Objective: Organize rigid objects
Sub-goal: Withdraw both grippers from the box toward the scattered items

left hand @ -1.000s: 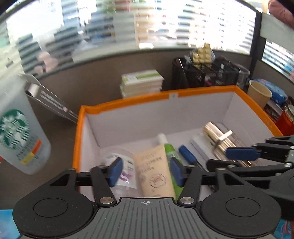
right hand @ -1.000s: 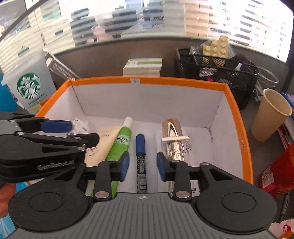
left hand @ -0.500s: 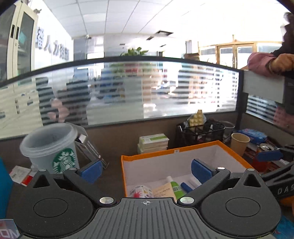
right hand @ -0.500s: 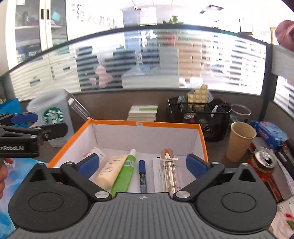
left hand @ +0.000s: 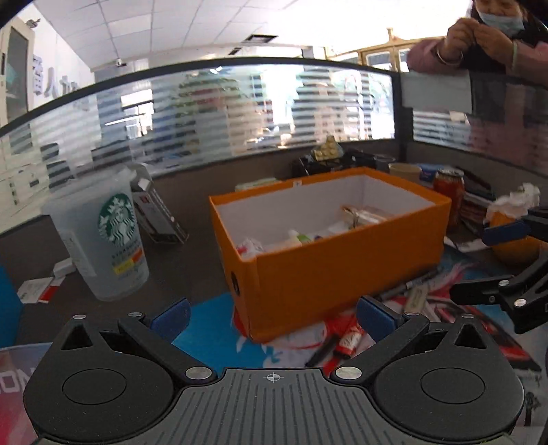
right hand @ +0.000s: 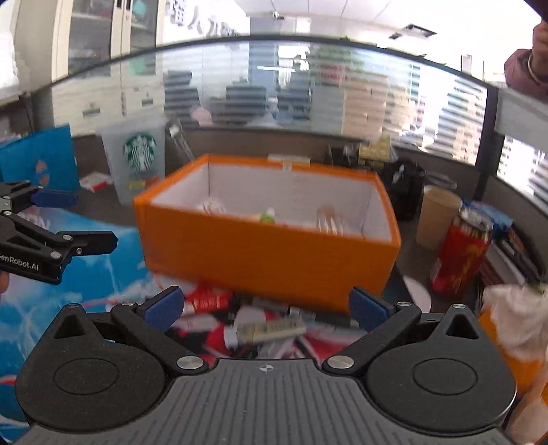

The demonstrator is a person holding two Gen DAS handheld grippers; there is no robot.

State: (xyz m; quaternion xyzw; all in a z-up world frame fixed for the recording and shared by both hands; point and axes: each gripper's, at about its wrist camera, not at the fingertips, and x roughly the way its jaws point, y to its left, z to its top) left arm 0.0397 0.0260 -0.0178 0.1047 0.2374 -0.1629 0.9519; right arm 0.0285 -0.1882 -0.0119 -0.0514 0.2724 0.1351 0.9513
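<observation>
Left gripper (left hand: 272, 316), black with blue pads: jaws spread wide, having just been opening, nothing between them. Right gripper (right hand: 265, 306), same build: jaws likewise spread wide after just opening, nothing held. Each one hanging short of the near wall of the open orange cardboard box with white lining (left hand: 342, 270), on the desk just ahead.

Inside the box, along the floor: a crumpled clear packet with red print (left hand: 248, 246) at the left end, a white-capped green tube (left hand: 301, 237) near the middle, a shiny gold-and-clear perfume bottle (left hand: 363, 214) toward the right. Partly hidden by the near wall, so contact between them not readable.

Outside the box, on the blue, red and white printed mat (left hand: 209, 335) in front of it: a black marker pen (left hand: 322, 351), a small red tube (left hand: 347, 340) just beside it, a pale flat stick-like pack (right hand: 270, 330) in the right wrist view, blurred.

Left of the box: a translucent plastic Starbucks cup (left hand: 102, 236), upright. Right of the box: a red drink can (right hand: 460, 253), upright, and a tan paper cup (right hand: 436, 215) behind it. Beyond the frosted glass partition, top right: a person's hands (left hand: 476, 32) raised together, sleeves pink.
</observation>
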